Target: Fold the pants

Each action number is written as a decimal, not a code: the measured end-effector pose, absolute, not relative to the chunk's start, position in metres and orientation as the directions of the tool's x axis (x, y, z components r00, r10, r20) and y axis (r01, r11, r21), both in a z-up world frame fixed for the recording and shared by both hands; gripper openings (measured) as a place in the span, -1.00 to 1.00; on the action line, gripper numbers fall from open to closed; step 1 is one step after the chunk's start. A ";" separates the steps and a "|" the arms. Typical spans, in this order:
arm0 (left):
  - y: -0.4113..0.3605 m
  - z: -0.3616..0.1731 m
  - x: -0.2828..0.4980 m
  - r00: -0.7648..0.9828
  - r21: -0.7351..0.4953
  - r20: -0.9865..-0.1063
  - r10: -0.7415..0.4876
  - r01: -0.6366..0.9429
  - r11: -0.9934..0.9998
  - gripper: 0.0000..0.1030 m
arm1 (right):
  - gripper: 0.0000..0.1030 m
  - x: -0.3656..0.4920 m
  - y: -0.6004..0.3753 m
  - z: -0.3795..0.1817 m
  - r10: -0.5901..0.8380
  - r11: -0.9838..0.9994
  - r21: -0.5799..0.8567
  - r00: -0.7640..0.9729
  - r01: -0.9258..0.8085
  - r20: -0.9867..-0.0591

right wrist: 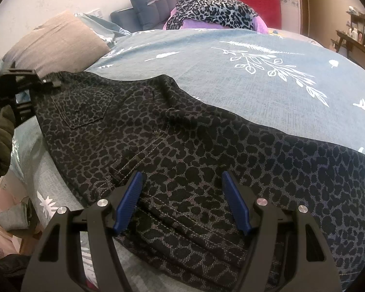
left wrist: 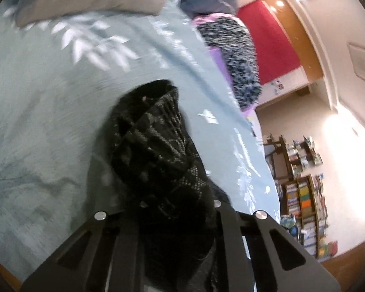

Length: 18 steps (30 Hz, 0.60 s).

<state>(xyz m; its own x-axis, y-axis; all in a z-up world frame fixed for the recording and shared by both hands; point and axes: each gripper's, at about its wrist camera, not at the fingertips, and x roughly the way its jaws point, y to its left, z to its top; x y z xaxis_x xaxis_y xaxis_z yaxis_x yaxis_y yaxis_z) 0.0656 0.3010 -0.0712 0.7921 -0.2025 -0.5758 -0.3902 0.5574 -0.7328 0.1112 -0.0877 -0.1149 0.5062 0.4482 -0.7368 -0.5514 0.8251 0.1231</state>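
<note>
Leopard-print pants [right wrist: 182,150] lie flat near the bed [right wrist: 231,77] front edge. Left gripper [left wrist: 172,194] is clenched on the waistband corner; right gripper [right wrist: 182,194] is released, hovering over the seat. Step: starting the fold; next, carry the waistband across.

pants [right wrist: 182,131] lay spread across the bed [right wrist: 231,77], waistband end to the left, held there by the left tool [right wrist: 50,81]. right tool [right wrist: 182,187] stood over the near leg, jaws apart. pillow [right wrist: 58,41] behind left; heap of clothes [right wrist: 214,9] at the far edge; bookshelf [left wrist: 304,199] beyond the bed.
</note>
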 end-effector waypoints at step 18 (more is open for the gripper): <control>0.100 0.044 0.093 0.745 -0.596 -0.488 -0.455 0.097 0.797 -0.79 | 0.35 0.108 -0.187 -0.071 0.463 0.884 0.282 0.622 -0.372 -0.632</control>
<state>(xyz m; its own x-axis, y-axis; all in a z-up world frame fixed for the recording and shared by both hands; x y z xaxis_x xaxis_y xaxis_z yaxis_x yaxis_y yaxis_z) 0.0928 0.0996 0.0439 0.7453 -0.4546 -0.4877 0.0966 0.7974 -0.5957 0.1082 -0.1869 -0.0711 0.6219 0.4631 -0.6316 -0.3724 0.8843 0.2817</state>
